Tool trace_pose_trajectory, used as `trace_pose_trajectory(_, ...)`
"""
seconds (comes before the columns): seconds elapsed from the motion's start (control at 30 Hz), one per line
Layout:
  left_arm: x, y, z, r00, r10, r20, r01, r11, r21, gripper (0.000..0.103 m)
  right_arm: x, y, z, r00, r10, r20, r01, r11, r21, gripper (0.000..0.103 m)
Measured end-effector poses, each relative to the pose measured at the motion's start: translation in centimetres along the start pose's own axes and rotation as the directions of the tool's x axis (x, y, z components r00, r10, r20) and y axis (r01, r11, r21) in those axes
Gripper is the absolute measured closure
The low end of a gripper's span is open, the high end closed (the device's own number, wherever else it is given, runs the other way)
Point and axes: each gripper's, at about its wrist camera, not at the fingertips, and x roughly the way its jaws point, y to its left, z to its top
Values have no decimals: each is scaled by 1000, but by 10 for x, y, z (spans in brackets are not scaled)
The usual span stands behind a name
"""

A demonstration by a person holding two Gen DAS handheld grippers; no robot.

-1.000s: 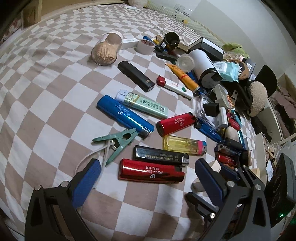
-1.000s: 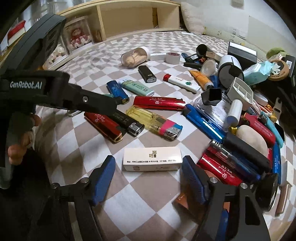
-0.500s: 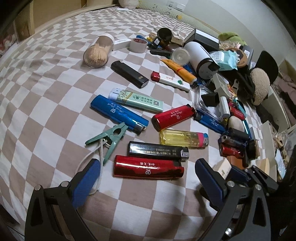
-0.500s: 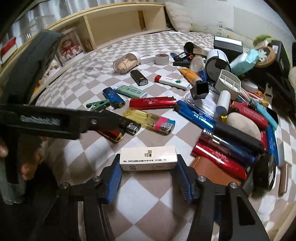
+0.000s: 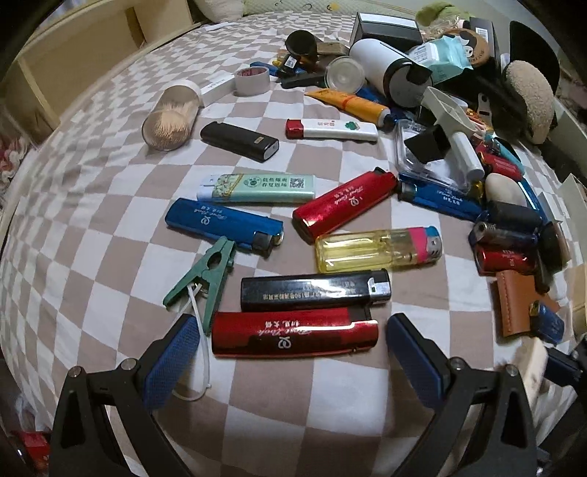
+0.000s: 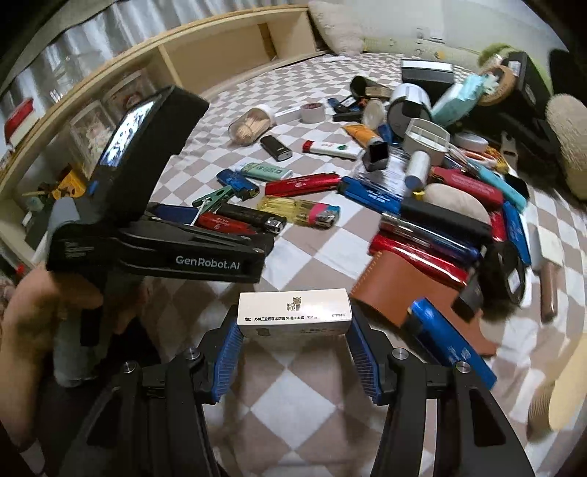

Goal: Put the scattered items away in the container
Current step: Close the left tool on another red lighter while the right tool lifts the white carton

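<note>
Clamping a small white rectangular cardboard box (image 6: 293, 316) endwise, the right gripper (image 6: 293, 339) grips it; left gripper (image 5: 290, 352) spread wide, straddling a glossy red lighter (image 5: 293, 332).

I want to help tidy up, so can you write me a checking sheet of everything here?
Surface: checked bedspread, brown and white.
Job's things: white box; red lighter, black lighter, yellow lighter lying loose. Container: nothing seen.
Clutter: toothpick jar, tape roll, green clip, big pile at right.
Grippers: right gripper shut on white box; left gripper open around red lighter.
Cables: white cord on clip.
Surroundings: wooden shelf, pillow.
</note>
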Motion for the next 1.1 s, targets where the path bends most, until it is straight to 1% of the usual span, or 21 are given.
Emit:
trace_pose_trajectory(0.07, 1, 1, 0, 1000, 2, 1, -2, 1000, 2, 1, -4, -3, -3, 1000, 6, 5, -6, 1000, 23, 46)
trace_pose_trajectory(0.13, 0, 2, -1, 1000, 1, 4, -1, 1000, 4, 6, -9, -7, -6, 1000, 11, 12, -11, 999, 45, 46)
trace_pose_trajectory(0.17, -1, 2, -1, 1000, -1, 9, 0, 1000, 6, 11, -10, -7, -7, 1000, 10, 16, -11, 999, 51, 46)
trace_pose_trajectory(0.43, -10, -4, 0, 1000, -13, 27, 12, 1000, 24, 15, -16, -11, -10, 999, 8, 32, -11, 996, 86, 46)
trace_pose_trajectory(0.6, -18, -7, -3, 997, -47, 55, 46, 999, 21, 15, -19, -16, -13, 999, -14, 41, 9, 993, 119, 46)
trace_pose_trajectory(0.73, -30, -7, -5, 991, -86, 105, 85, 996, 6, 15, -19, -21, -14, 998, -30, 47, 23, 989, 144, 46)
trace_pose_trajectory(0.83, -37, -6, -6, 983, -121, 138, 124, 992, -11, 15, -20, -26, -13, 998, -33, 52, 24, 986, 164, 46)
trace_pose_trajectory(0.93, -45, -9, -7, 973, -145, 179, 149, 989, -7, 15, -21, -31, -13, 998, -35, 57, 23, 982, 185, 46)
trace_pose_trajectory(1.1, -52, -14, -9, 963, -160, 216, 161, 987, 10, 15, -27, -39, -11, 996, -51, 80, 33, 976, 216, 46)
